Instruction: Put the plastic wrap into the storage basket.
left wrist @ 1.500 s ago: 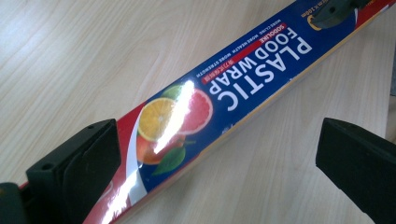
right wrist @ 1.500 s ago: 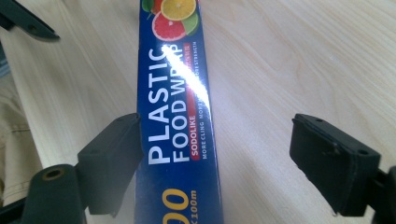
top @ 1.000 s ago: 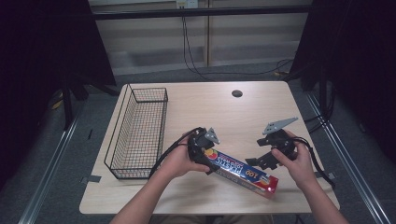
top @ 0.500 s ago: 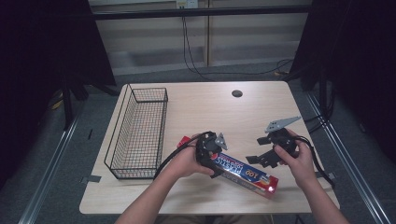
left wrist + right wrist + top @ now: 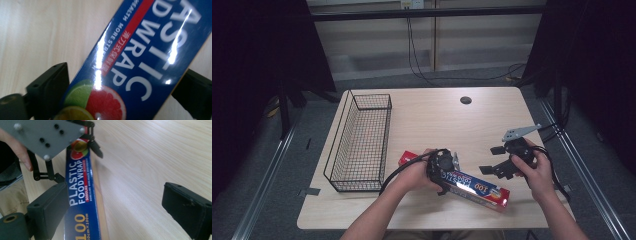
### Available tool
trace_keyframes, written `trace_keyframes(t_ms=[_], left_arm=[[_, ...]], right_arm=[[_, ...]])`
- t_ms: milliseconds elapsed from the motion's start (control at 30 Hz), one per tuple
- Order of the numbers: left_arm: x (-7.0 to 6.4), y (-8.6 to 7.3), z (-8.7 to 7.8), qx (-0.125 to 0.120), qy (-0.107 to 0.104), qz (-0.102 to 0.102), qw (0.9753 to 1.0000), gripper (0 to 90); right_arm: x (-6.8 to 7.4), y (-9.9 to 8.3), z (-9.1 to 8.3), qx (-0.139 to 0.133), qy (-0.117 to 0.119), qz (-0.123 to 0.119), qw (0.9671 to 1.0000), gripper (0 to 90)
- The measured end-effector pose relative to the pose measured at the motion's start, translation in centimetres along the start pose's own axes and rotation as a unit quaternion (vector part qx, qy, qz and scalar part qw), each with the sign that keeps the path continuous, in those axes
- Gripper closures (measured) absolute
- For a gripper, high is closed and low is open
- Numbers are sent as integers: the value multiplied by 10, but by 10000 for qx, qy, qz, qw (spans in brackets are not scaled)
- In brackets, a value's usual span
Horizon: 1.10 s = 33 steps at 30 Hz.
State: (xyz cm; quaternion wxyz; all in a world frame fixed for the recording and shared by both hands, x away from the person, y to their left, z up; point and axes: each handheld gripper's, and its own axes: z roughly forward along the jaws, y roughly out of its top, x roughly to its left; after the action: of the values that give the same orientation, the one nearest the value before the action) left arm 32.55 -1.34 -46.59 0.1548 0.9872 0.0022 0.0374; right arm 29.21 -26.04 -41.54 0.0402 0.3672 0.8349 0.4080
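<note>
A long blue plastic food wrap box (image 5: 479, 189) with red ends lies slantwise near the table's front edge. My left gripper (image 5: 444, 167) is set down over the box left of its middle. In the left gripper view its two jaws stand wide on either side of the box (image 5: 150, 50), open (image 5: 125, 71). My right gripper (image 5: 492, 160) hovers open just right of the box, nothing between its jaws (image 5: 116, 187). The right gripper view looks along the box (image 5: 80, 195) to the left gripper's grey plate (image 5: 45, 135).
A black wire basket (image 5: 337, 135) stands along the left side of the wooden table (image 5: 437, 125). A dark round grommet (image 5: 465, 100) sits near the far edge. Cables hang behind the table.
My left gripper has slid right along the box, uncovering its red left end. The right gripper has stayed nearly still, and the box has barely shifted.
</note>
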Motion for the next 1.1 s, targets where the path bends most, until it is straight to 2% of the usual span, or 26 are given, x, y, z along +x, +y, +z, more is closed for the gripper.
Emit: trace_keyframes(t_ms=[67,133,167,200,233,267,300,367,433,467,533,567,600,633,667,700,733,800,833,867,933,967,1033,1067,1100], left_arm=[[-3,-1,-4,40,-46,-147,9999,168],[-5,-4,-11,28,-161,-314,9994,287],[-7,-6,-10,-100,-92,-543,9984,330],[-5,-8,-11,6,-219,-705,9973,368],[-4,-11,-10,-73,-307,-1012,9944,393],[-2,-13,-11,-79,-410,-1051,9936,399],[-3,-14,-12,-102,-386,-1005,9941,399],[-4,-15,-11,-141,-325,-1050,9938,392],[-2,-15,-12,-92,-388,-1011,9941,382],[-3,-15,-10,-171,-323,-1073,9936,372],[-1,-13,-9,-203,-310,-1001,9943,348],[-2,-12,-7,-274,-229,-1034,9940,327],[-1,-10,-7,-172,-263,-934,9951,311],[-2,-8,-4,-304,-199,-1005,9943,301],[-1,-6,-5,-236,-317,-967,9945,308],[-2,-5,-3,-272,-254,-1024,9940,324],[-2,-3,-2,-225,-337,-968,9945,340],[-2,-2,0,-226,-268,-925,9951,364],[-3,-2,0,-277,-260,-962,9946,375],[-2,-2,-1,-204,-262,-811,9961,390],[-2,-1,-2,-85,-295,-766,9966,403],[-2,0,-3,-58,-336,-782,9964,409],[-6,0,-2,-161,-208,-882,9958,416],[-6,0,-3,-110,-145,-774,9968,419],[-6,0,-4,-92,-214,-863,9960,421]], right_arm=[[-1,-1,-1,-42,22,31,10000,73],[-3,-2,-3,-67,-11,72,10000,76],[-3,-2,-3,-74,3,73,9999,75],[-3,-2,-4,-80,14,94,9999,76],[-4,-3,-4,-103,8,105,9999,77],[-3,-3,-5,-108,21,88,9999,76],[-3,-3,-5,-113,31,102,9999,77],[-3,-3,-6,-136,41,118,9998,77],[-3,-3,-5,-138,44,123,9998,77],[-3,-3,-5,-128,33,114,9998,77],[-3,-2,-4,-122,46,127,9998,77],[-3,-2,-4,-124,57,122,9998,78],[-3,-2,-3,-138,70,127,9998,78],[-3,-2,-3,-145,69,135,9998,78],[-3,-2,-3,-152,70,134,9998,78],[-4,-2,-3,-159,71,128,9998,78],[-3,-1,-4,-156,69,140,9998,78],[-4,-1,-4,-149,60,130,9998,80],[-4,-2,-4,-152,64,124,9998,79],[-4,-2,-4,-164,54,125,9998,80],[-4,-2,-4,-165,63,121,9998,80],[-4,-2,-4,-168,57,118,9998,80],[-5,-2,-4,-190,58,89,9998,80],[-5,-2,-5,-206,49,95,9997,80],[-5,-2,-6,-208,51,108,9997,80]])
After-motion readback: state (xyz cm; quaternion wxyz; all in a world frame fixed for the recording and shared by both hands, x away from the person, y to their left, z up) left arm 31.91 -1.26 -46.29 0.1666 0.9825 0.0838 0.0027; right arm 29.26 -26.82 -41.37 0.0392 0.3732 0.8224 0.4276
